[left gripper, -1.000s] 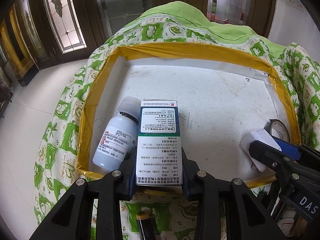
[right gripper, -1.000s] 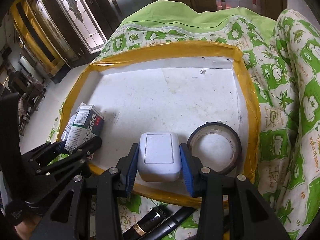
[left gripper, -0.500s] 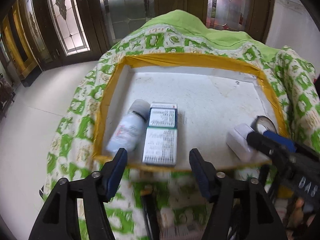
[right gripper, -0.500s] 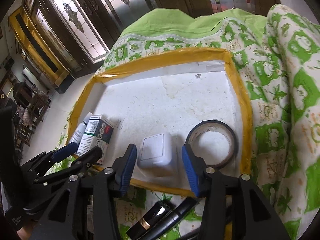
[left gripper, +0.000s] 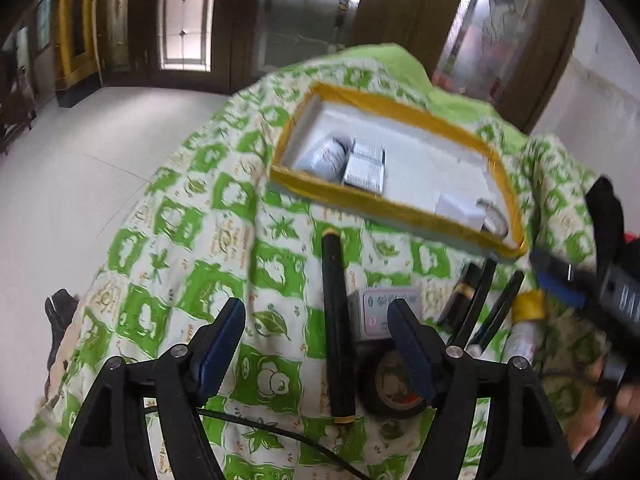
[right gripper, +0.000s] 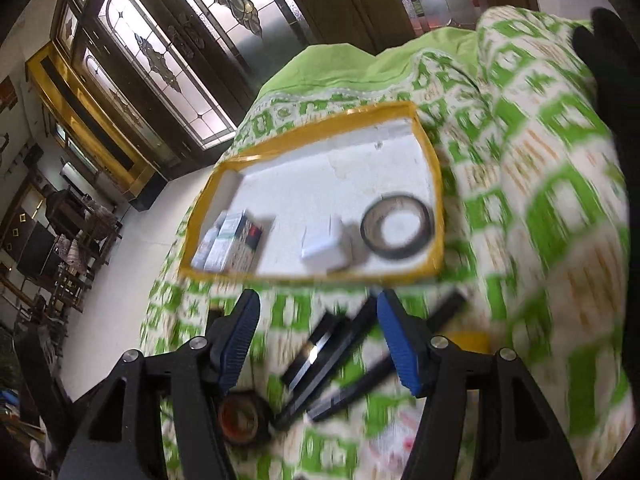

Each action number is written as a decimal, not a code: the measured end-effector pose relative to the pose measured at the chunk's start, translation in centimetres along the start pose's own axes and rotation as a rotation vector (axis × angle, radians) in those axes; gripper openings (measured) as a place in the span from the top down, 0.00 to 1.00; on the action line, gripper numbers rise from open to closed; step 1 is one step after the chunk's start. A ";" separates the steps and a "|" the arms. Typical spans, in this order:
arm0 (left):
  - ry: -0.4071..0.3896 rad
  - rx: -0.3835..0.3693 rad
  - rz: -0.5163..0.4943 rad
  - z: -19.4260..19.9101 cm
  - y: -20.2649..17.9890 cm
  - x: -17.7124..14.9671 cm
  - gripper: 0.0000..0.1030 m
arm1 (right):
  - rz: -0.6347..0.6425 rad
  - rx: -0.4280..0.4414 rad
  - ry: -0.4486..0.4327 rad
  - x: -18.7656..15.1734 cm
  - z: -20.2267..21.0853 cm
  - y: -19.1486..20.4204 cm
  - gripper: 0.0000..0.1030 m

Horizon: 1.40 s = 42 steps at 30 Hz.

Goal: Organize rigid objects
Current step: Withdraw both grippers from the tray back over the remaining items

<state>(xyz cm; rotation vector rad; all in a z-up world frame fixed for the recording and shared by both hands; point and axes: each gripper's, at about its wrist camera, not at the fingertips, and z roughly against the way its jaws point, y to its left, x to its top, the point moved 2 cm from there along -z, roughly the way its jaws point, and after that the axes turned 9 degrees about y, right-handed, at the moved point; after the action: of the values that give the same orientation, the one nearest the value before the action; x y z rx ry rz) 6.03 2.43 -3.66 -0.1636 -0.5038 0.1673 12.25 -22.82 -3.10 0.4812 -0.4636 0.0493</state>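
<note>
A white tray with a yellow taped rim [left gripper: 384, 200] [right gripper: 320, 276] lies on the green-patterned cloth. In it are a white bottle [left gripper: 326, 156], a medicine box [left gripper: 366, 168] [right gripper: 236, 242], a white charger block [left gripper: 460, 208] [right gripper: 324, 246] and a black tape roll [right gripper: 396, 226]. My left gripper [left gripper: 316, 344] is open and empty above a black tube [left gripper: 338, 328], a small box [left gripper: 380, 312] and a dark tape roll [left gripper: 394, 384]. My right gripper [right gripper: 318, 340] is open and empty above several black pens [right gripper: 332, 356].
A yellow tape roll [left gripper: 528, 306] and a small bottle [left gripper: 520, 338] lie at the right, by the right gripper's body [left gripper: 592, 284]. A black cable [left gripper: 272, 440] crosses the cloth near me. White floor lies to the left; glass doors stand behind.
Both grippers let go, the left of the medicine box and the right of the charger block, and pulled back out of the tray. They now hover over the loose items on the cloth.
</note>
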 end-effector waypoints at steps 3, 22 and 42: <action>0.008 -0.020 0.040 0.2 0.5 -0.7 0.25 | 0.008 -0.014 0.011 -1.8 0.7 -0.2 0.41; 0.053 0.001 -0.005 1.0 0.4 -4.5 0.25 | 0.135 -0.113 -0.027 -7.1 4.6 0.9 0.40; 0.069 0.020 0.009 0.7 0.5 -4.6 0.25 | 0.121 -0.122 -0.007 -7.4 4.5 0.1 0.38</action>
<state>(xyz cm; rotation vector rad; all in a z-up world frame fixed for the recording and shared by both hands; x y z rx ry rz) 1.66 2.08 -5.28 -0.1512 -0.4321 0.1751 3.69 -24.36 -2.83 0.3338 -0.4996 0.1348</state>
